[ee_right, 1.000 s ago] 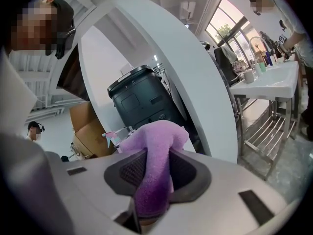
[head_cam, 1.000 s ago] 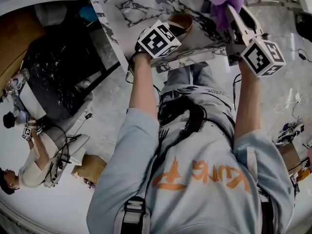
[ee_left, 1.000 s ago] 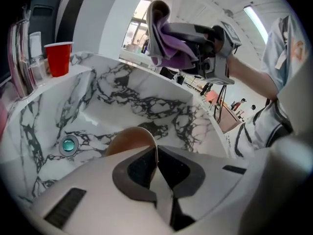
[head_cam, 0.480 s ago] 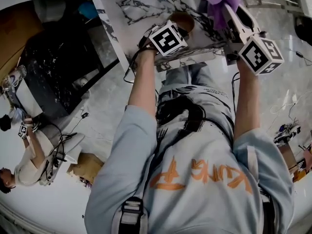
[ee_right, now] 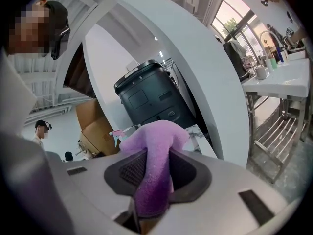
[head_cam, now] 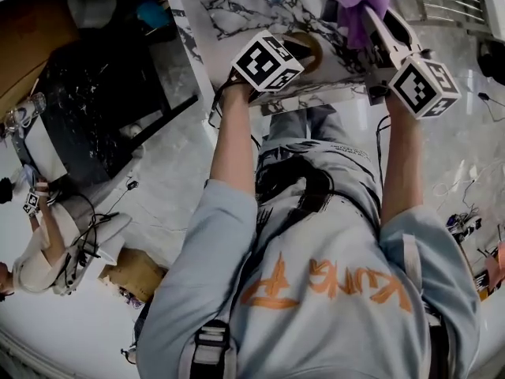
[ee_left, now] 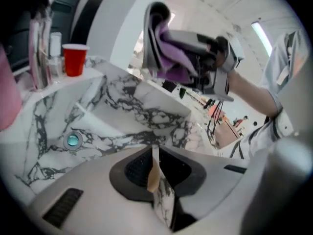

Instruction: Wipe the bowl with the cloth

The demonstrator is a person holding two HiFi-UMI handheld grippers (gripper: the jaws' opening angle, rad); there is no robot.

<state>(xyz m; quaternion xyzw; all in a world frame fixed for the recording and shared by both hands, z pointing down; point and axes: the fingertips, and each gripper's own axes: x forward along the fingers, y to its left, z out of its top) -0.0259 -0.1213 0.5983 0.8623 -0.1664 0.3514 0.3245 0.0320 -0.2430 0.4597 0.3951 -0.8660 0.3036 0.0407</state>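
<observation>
A brown bowl (head_cam: 309,47) is held over the near edge of the marble table (head_cam: 237,18). My left gripper (head_cam: 293,48) is shut on the bowl's rim; in the left gripper view the thin tan wall (ee_left: 153,173) stands edge-on between the jaws. My right gripper (head_cam: 368,13) is raised to the right of the bowl and shut on a purple cloth (head_cam: 359,2). The cloth (ee_right: 154,165) fills the gap between the right jaws and bulges above them. From the left gripper view, the right gripper (ee_left: 164,40) and its cloth (ee_left: 172,58) hang above the table, apart from the bowl.
A red cup (ee_left: 74,58) and clear bottles (ee_left: 41,43) stand at the table's far left. A round teal button (ee_left: 72,140) is set in the marble top. Behind the table are a black bin (ee_right: 146,102) and a cardboard box (ee_right: 95,126). A person sits at left (head_cam: 43,251).
The left gripper and bowl have shifted slightly right and nearer the table edge. The right gripper keeps the cloth raised in nearly the same place.
</observation>
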